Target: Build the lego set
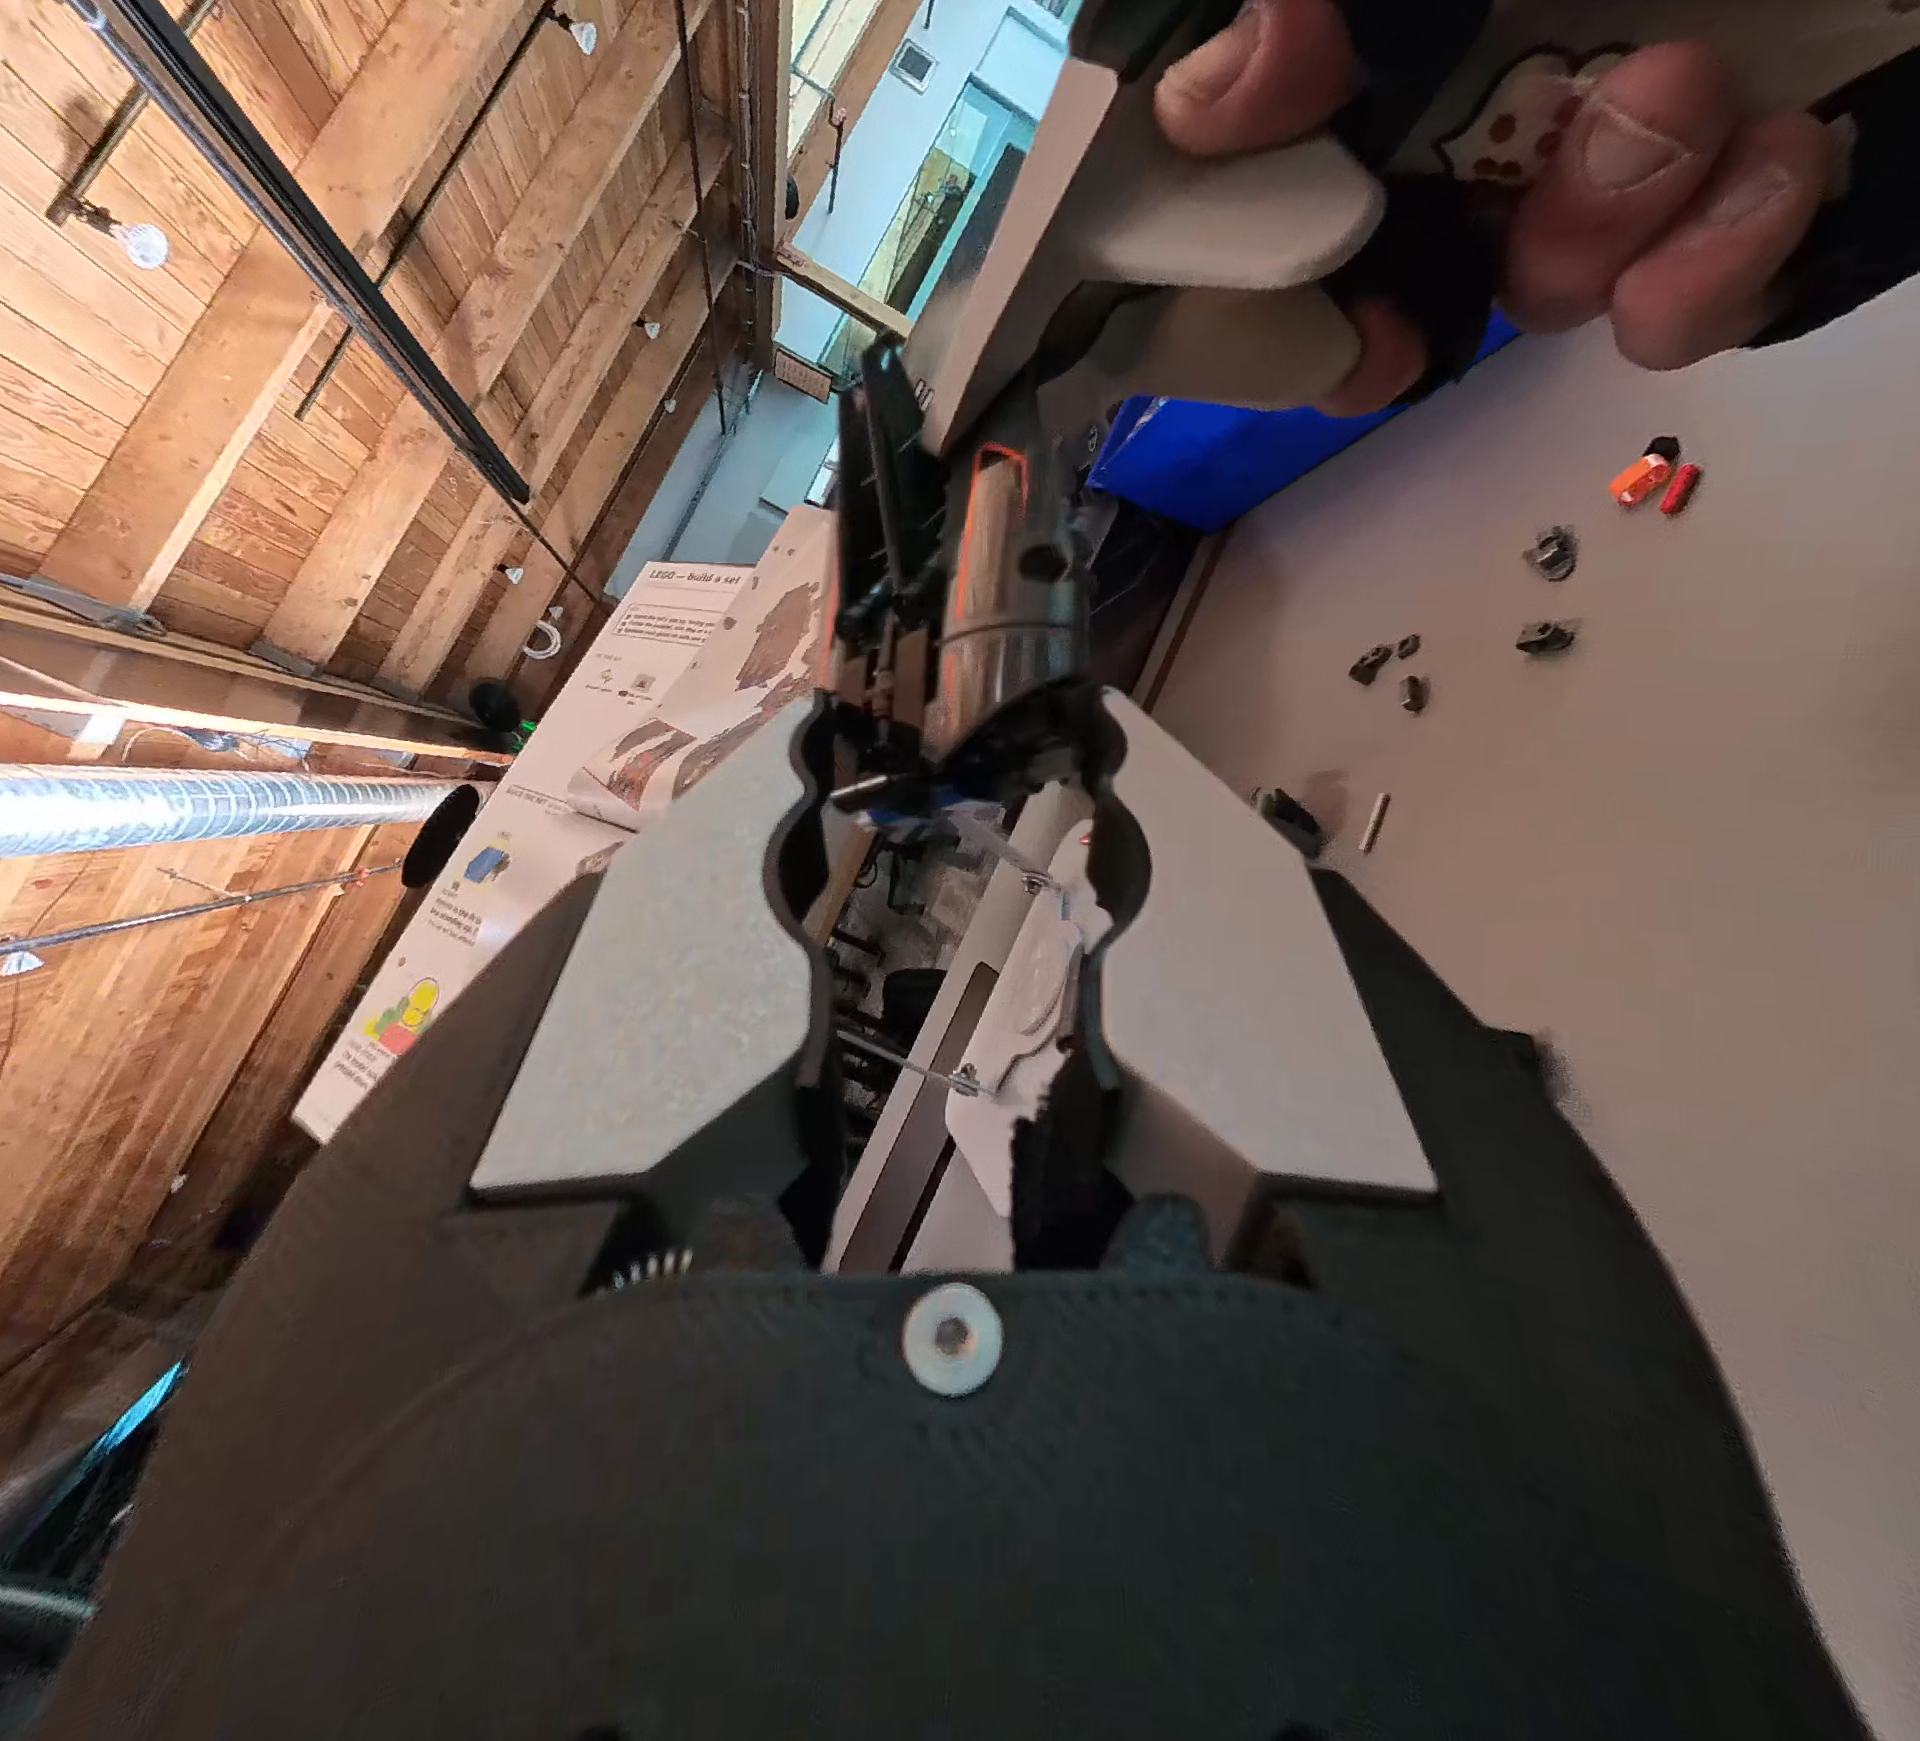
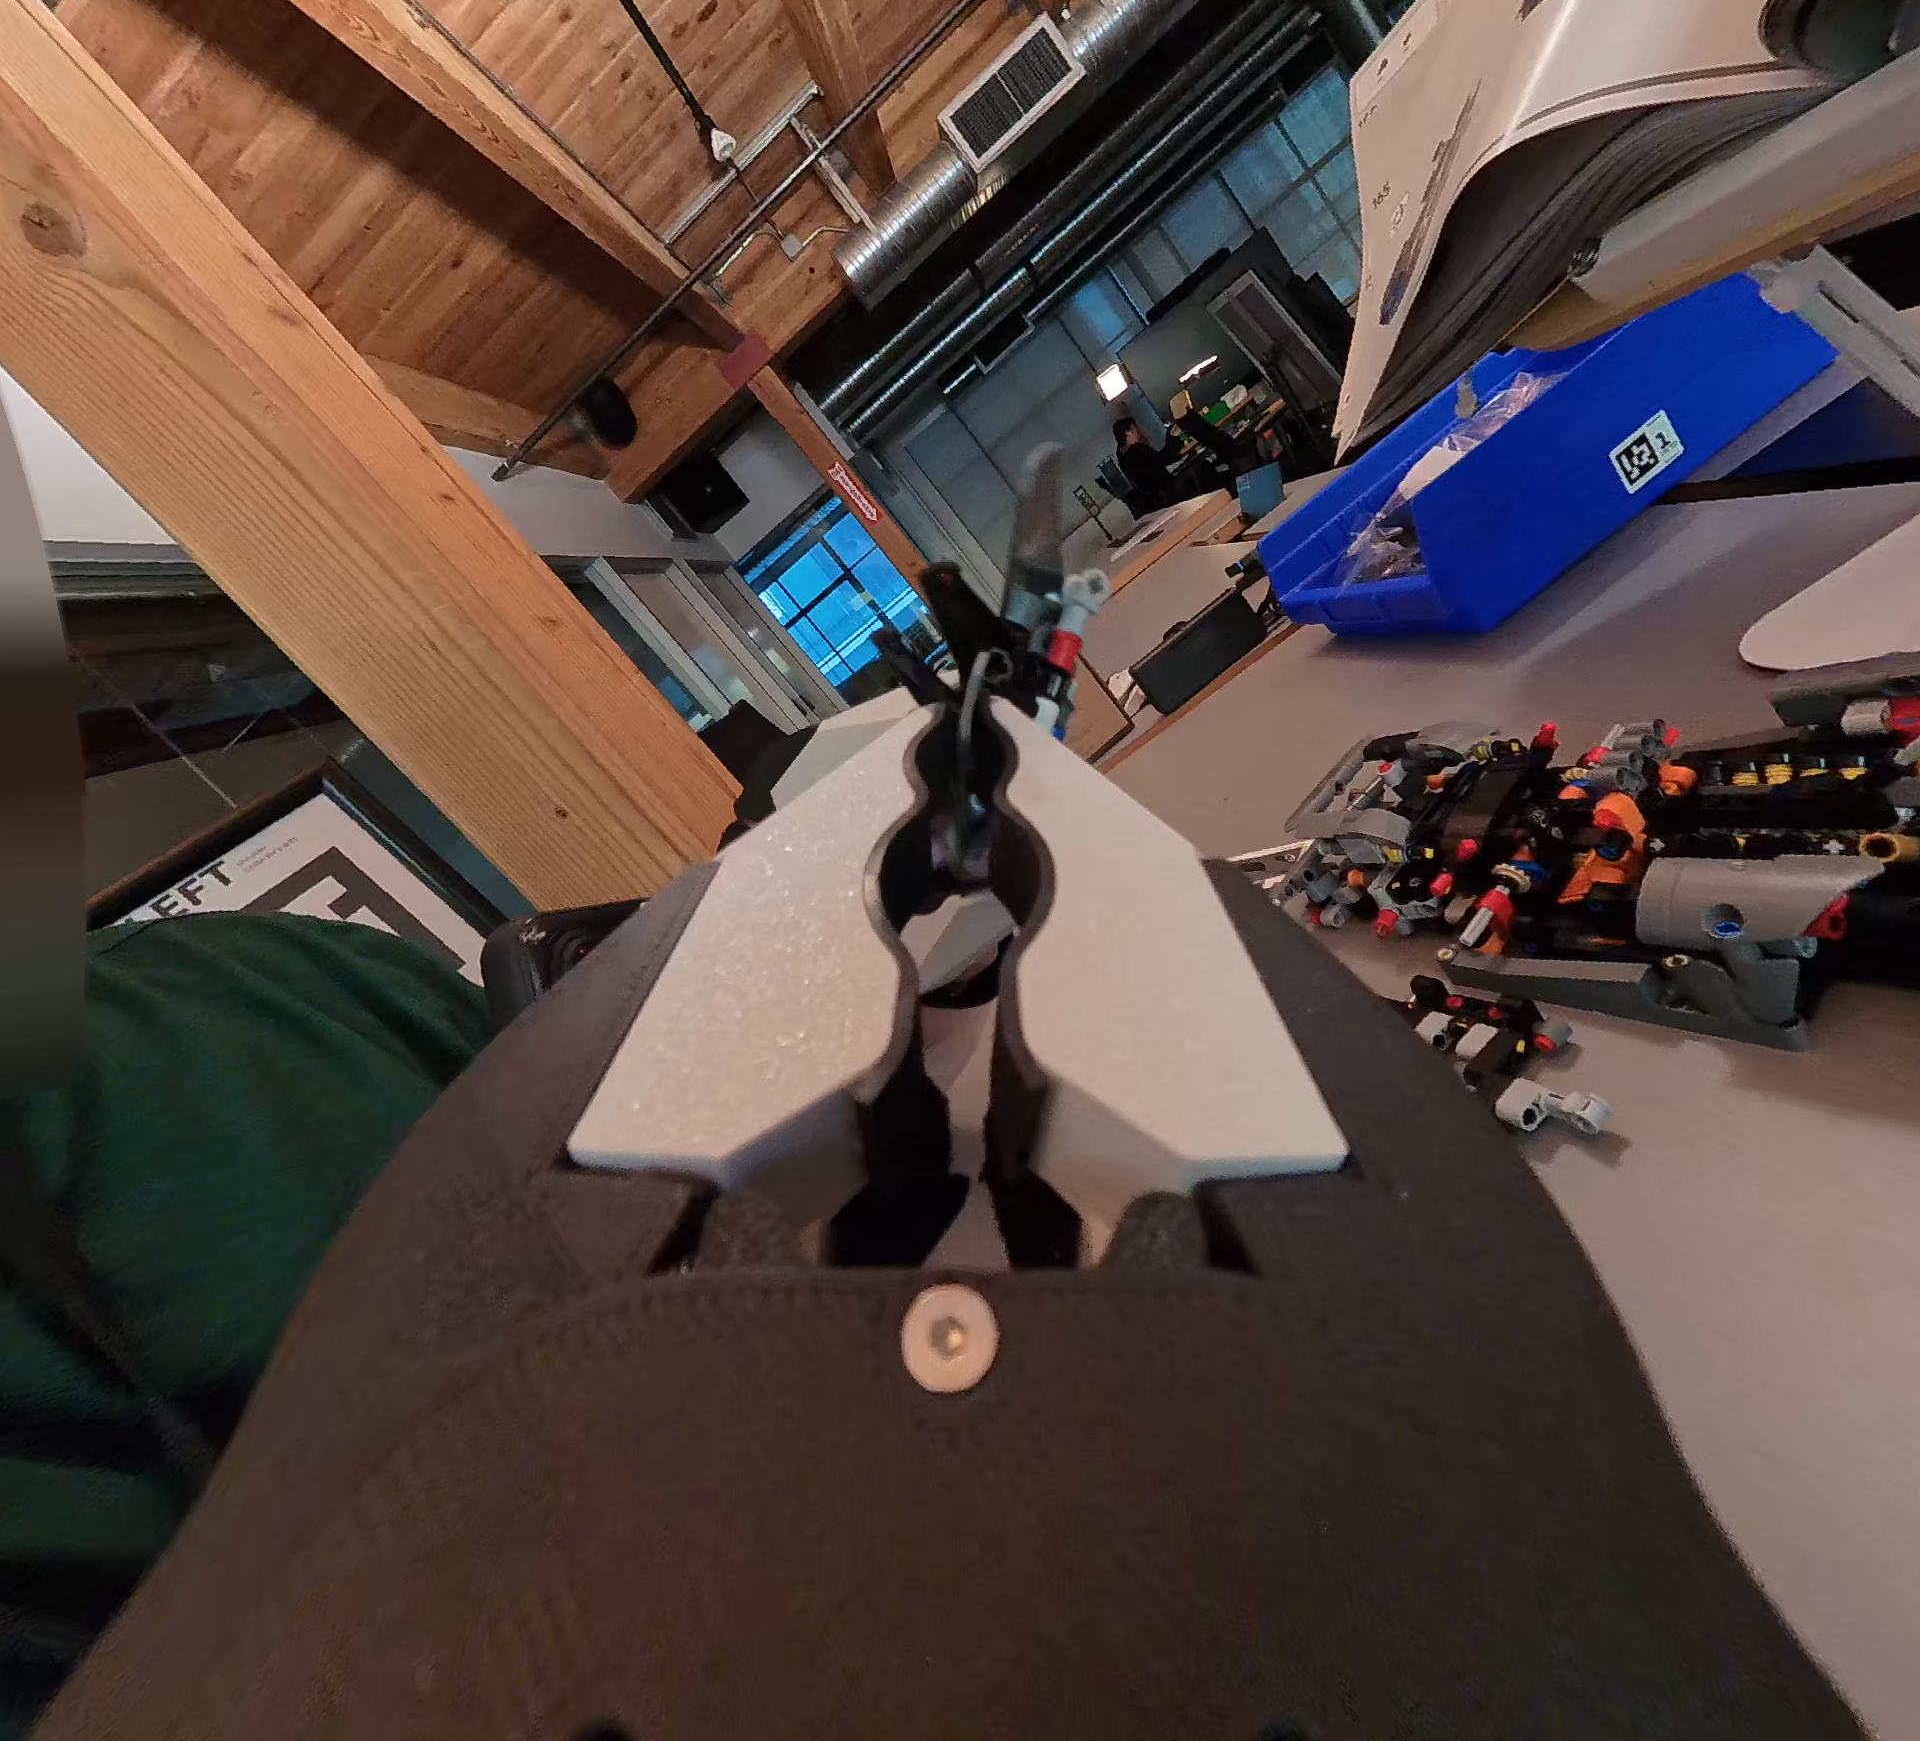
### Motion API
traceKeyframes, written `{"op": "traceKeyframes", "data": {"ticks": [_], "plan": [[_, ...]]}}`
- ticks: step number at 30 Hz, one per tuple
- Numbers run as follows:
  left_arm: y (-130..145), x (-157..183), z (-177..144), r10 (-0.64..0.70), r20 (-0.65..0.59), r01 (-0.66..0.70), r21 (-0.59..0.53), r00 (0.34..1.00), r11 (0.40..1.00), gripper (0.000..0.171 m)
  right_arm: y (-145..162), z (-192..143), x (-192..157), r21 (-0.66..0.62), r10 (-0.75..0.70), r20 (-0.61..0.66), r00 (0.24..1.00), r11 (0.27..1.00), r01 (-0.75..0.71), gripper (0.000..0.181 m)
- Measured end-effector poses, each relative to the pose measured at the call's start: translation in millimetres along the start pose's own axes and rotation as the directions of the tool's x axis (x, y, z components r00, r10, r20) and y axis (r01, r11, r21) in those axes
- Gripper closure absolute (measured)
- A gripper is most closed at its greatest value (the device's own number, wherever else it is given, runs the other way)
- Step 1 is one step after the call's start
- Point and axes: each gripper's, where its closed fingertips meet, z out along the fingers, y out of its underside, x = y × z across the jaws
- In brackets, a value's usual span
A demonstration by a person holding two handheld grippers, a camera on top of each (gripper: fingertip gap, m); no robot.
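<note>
The right tongs [image 2: 961, 756] are pinched narrow on a small black lego assembly [image 2: 997, 642], held up in the air off the desk [image 2: 1714, 1276]; a grey blade-like piece and a red-and-white pin stick out past the fingertips. Only the right wrist view shows the big half-built lego car [image 2: 1621, 870], lying on the desk's far side, with a few loose grey and black pieces [image 2: 1548, 1109] just beside it nearer the desk's front edge. That view also takes in the open instruction booklet [image 2: 1621, 50] propped above the desk's back edge.

The left wrist view, tipped sideways, shows what the other misses: the left tongs [image 1: 961, 756] set narrow around a black cluster with a blue bit [image 1: 977, 772] at their tips, and a hand in a black fingerless glove [image 1: 1538, 133] gripping the handle of the other tool above. Scattered on the desk there lie an orange and red pair of pieces [image 1: 1657, 478], several dark grey bits [image 1: 1548, 553] and a small white pin [image 1: 1375, 822], all well apart.

A blue bin [image 2: 1662, 486] sits at the desk's back edge under the booklet; clear plastic bags [image 2: 1382, 538] lie inside it.
</note>
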Motion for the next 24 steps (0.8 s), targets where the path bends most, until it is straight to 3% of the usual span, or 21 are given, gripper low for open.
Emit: {"op": "traceKeyframes", "data": {"ticks": [6, 11, 13, 16, 24], "plan": [[2.7, 4.5, -11.7, -0.061, -0.045, 0.061, 0.001, 0.997, 0.998, 0.125, -5.5, -5.2, -0.5, 0.016, -0.005, -0.009, 1.000, 1.000, 0.005, 0.181], [10.9, 26.0, -31.0, -0.086, -0.158, 0.084, -0.017, 0.984, 0.996, 0.128, -1.3, -28.0, 1.7, -0.008, -0.023, -0.073, 0.997, 1.000, 0.023, 0.181], [19.7, 38.4, -40.6, -0.113, -0.223, 0.105, -0.049, 0.968, 0.993, 0.136, 8.0, -39.9, 7.7, -0.050, -0.021, -0.118, 0.993, 0.999, 0.015, 0.181], [39.9, 46.8, -52.3, -0.131, -0.257, 0.105, -0.110, 0.958, 0.988, 0.136, 29.0, -58.9, 23.1, -0.118, 0.004, -0.204, 0.979, 0.993, -0.029, 0.181], [86.3, 36.3, -58.9, -0.209, -0.236, 0.153, -0.237, 0.949, 0.959, 0.128, 91.3, -73.1, 52.0, -0.280, 0.093, -0.325, 0.941, 0.941, -0.189, 0.181]]}}
